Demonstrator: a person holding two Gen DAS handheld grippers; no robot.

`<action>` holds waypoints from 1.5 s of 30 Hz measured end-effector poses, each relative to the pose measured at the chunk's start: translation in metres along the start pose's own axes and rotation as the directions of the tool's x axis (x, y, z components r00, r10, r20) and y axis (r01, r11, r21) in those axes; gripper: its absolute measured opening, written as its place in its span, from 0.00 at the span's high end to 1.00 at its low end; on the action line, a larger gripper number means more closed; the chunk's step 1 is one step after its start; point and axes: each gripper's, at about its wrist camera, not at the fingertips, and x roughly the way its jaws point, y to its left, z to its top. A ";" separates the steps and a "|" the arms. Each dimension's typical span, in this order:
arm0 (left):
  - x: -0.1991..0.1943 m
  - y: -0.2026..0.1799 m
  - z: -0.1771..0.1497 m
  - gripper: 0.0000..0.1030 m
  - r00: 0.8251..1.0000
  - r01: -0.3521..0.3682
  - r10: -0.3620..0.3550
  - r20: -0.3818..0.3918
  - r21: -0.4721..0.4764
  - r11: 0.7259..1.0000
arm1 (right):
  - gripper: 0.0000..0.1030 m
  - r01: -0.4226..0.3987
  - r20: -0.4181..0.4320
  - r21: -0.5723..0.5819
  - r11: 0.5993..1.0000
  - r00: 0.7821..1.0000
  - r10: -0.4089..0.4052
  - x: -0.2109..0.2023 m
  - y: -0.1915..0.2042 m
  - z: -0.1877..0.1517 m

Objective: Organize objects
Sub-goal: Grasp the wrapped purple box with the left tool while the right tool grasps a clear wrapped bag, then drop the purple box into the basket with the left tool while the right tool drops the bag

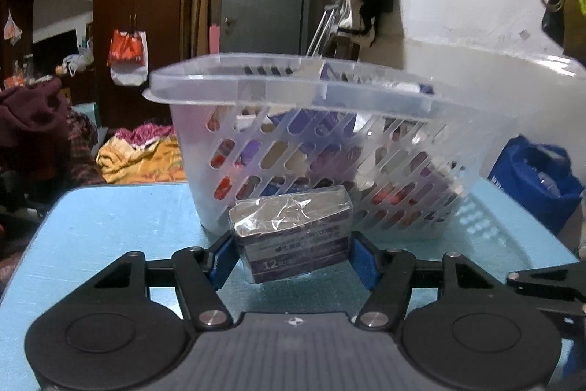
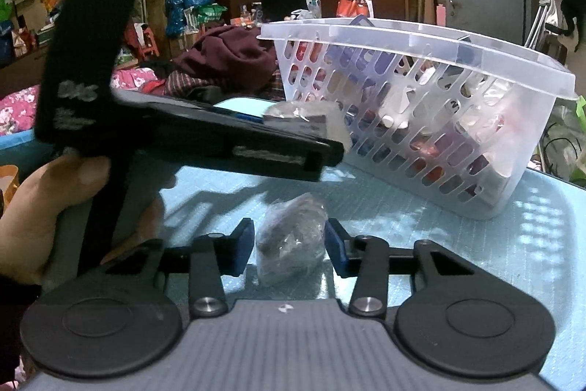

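Observation:
A purple box wrapped in clear film sits on the light blue table, right in front of a clear slotted basket holding several packs. My left gripper is shut on the box, its blue pads pressed to the box's two sides. In the right wrist view a small crinkled clear-wrapped packet lies on the table, and my right gripper is shut on it. To its left the left gripper's black body is held in a hand, with the basket behind.
A blue bag stands past the table's right edge. Piled clothes and a maroon garment lie beyond the far left edge. The basket fills the far middle of the table. Dark wardrobes and a door stand behind.

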 end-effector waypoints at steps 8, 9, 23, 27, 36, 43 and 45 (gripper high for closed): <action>-0.016 0.015 -0.010 0.34 0.999 0.013 -0.012 0.053 -0.027 1.000 | 0.56 -0.005 0.009 0.009 1.000 1.000 0.005 -0.003 -0.004 -0.001; -0.018 0.017 -0.011 0.34 0.998 0.018 -0.016 0.061 -0.033 0.999 | 0.56 -0.006 0.012 0.012 1.000 1.000 0.006 -0.003 -0.004 0.000; -0.043 0.027 -0.013 0.34 0.982 0.037 -0.026 0.187 -0.055 0.998 | 0.56 0.022 0.166 0.015 1.000 0.986 -0.024 -0.027 -0.009 0.001; -0.064 0.025 -0.007 0.34 0.969 0.049 -0.039 0.246 -0.036 0.998 | 0.56 0.012 0.286 0.014 1.000 0.958 -0.016 -0.054 -0.009 0.020; -0.040 0.006 0.105 0.34 0.967 0.043 -0.035 0.254 -0.029 0.999 | 0.56 0.213 0.400 0.008 0.977 0.895 -0.199 -0.057 -0.037 0.114; 0.016 0.008 0.134 0.17 0.983 -0.105 0.111 0.149 -0.042 0.994 | 0.08 0.316 0.314 0.041 0.948 0.897 -0.312 -0.009 -0.072 0.135; 0.026 0.013 0.131 0.12 0.990 -0.094 0.099 0.104 -0.048 0.994 | 0.00 0.337 0.338 0.056 0.940 0.880 -0.335 -0.013 -0.073 0.128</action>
